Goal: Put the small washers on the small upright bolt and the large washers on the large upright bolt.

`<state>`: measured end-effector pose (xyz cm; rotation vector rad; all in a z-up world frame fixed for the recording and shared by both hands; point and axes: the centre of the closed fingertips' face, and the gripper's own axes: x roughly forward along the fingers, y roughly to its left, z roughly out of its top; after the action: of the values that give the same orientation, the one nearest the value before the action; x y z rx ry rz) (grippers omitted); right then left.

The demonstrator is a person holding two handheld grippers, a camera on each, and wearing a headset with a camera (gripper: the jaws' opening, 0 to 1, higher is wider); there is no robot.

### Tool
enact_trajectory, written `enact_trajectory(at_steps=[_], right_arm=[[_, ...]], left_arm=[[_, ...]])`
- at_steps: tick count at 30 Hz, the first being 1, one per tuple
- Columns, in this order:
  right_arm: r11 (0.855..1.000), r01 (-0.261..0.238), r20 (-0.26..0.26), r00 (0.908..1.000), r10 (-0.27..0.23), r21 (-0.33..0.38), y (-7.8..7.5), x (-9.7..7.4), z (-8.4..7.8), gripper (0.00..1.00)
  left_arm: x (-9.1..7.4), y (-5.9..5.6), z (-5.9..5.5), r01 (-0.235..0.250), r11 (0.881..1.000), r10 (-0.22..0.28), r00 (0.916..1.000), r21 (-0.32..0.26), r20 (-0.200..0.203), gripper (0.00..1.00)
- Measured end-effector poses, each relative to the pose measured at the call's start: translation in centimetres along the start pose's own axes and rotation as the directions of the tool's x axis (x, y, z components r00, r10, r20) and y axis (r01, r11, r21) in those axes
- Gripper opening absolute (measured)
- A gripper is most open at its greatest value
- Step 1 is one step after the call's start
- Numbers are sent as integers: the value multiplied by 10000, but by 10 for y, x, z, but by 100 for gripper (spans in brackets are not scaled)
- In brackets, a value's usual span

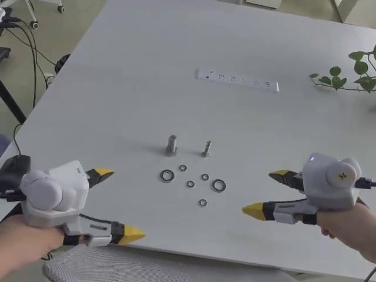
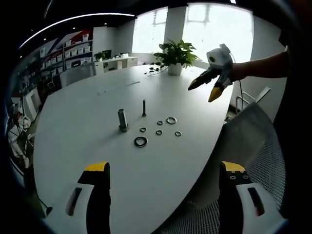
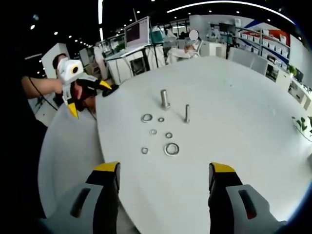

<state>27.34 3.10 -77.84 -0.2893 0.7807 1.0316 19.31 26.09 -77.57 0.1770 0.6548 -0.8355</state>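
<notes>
Workbench stock, opening step: nothing is threaded yet, so the step in hand looks to be the first pick. Upright bolts, two: large bolt [image 1: 171, 145] and small bolt [image 1: 206, 148], side by side on the white table [image 1: 117, 88], the large one on the 9 o'clock side of the small one, both bare. Loose washers, six, lying flat in a scatter just on the 6 o'clock side of the bolts. Large washers [image 1: 167, 175], two: one at 9 o'clock of the scatter, the other at 3 o'clock. Small washers [image 1: 191, 184], four: one in the middle, one at 11 o'clock, one at 2 o'clock, one at 5 o'clock nearest the table edge. None touches another or a bolt. Grippers, two, both carrying nothing: left gripper [image 1: 117, 203] at 8 o'clock of the scatter, jaws spread wide; right gripper [image 1: 265, 192] between 3 and 4 o'clock, jaws likewise spread; each well apart from the washers. Next move, as I judge it: one gripper comes down over a single washer, pinches its thin rim off the flat surface, which will be fiddly for so low a ring, then lifts it and lines its hole over the matching bolt's tip. Also present: power strip [image 1: 237, 79], one, at 12 o'clock beyond the bolts; plant [image 1: 352, 73], one, at 2 o'clock.
</notes>
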Motion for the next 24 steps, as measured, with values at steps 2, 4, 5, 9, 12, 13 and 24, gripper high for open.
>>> enact_trajectory(at_steps=[2, 4, 5, 9, 12, 13, 24], right_arm=[[9998, -78, -141, 9999, 76, -168, -1, 4, 2, 73], [9996, -101, -248, 9996, 95, -261, -1, 7, 4, 72], [9996, -121, -312, 9994, 113, -267, -2, 9, 5, 72], [9989, -181, -533, 9985, 158, -426, -3, 16, 8, 72], [9981, -223, -845, 9963, 174, -568, -4, 21, 7, 71], [9980, -217, -957, 9953, 159, -601, -4, 22, 6, 71], [9927, -273, -2123, 9772, 18, -1174, -11, 38, -3, 68]], left_arm=[[0, 0, 0, 24, 10000, -24, 10000, 10, 33, 93], [1, 0, 1, 57, 10000, -56, 9999, -43, 117, 93], [1, 1, -1, 62, 10000, -62, 9999, -63, 109, 93], [1, 1, -1, 78, 10000, -78, 9999, -21, 76, 93], [1, 3, -1, 60, 10000, -60, 9999, -27, 130, 93], [1, 3, 0, 58, 10000, -57, 9999, -6, 137, 93], [1, 10, -1, -127, 9999, 126, 9998, 101, 162, 93]])
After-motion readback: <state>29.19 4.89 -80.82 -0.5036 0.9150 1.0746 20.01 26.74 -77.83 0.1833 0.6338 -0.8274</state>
